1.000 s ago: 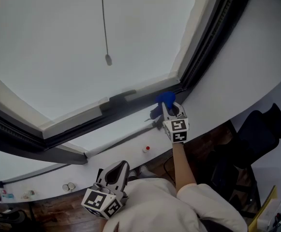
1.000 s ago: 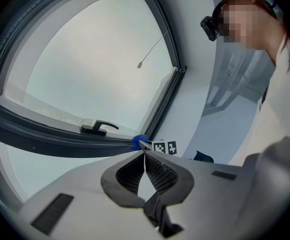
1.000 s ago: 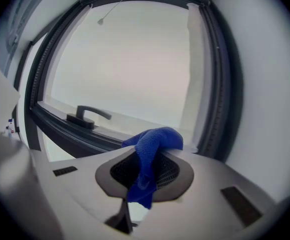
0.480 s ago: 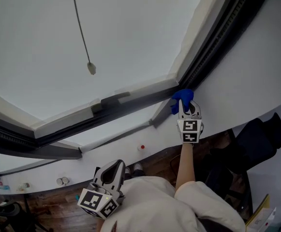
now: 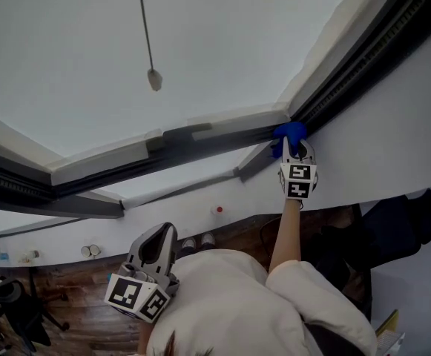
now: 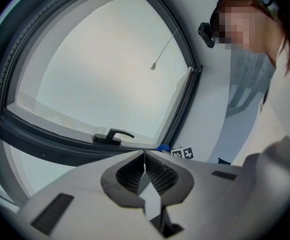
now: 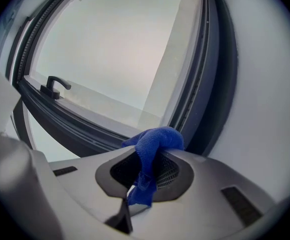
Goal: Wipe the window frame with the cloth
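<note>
The right gripper is raised to the lower right corner of the window frame, where the dark bottom rail meets the dark side rail that climbs up and to the right in the head view. Its jaws are clamped on the blue cloth. The cloth is a narrow bunched strip. Its long axis runs along the jaws. One loose tail hangs back towards the gripper's body, and the thicker rolled end folds over the jaw tips and points at the frame corner. In the head view this rolled end lies right on the corner. Whether it actually presses the rail cannot be told.

The left gripper is held low, near the person's chest and well apart from the window. Its jaws are pressed together with nothing between them, and it points up towards the bottom rail.

The window handle sits on the bottom rail, left of the cloth, with its lever lying along the rail. A thin pull cord hangs in front of the pale pane, with a small weight at its end.
</note>
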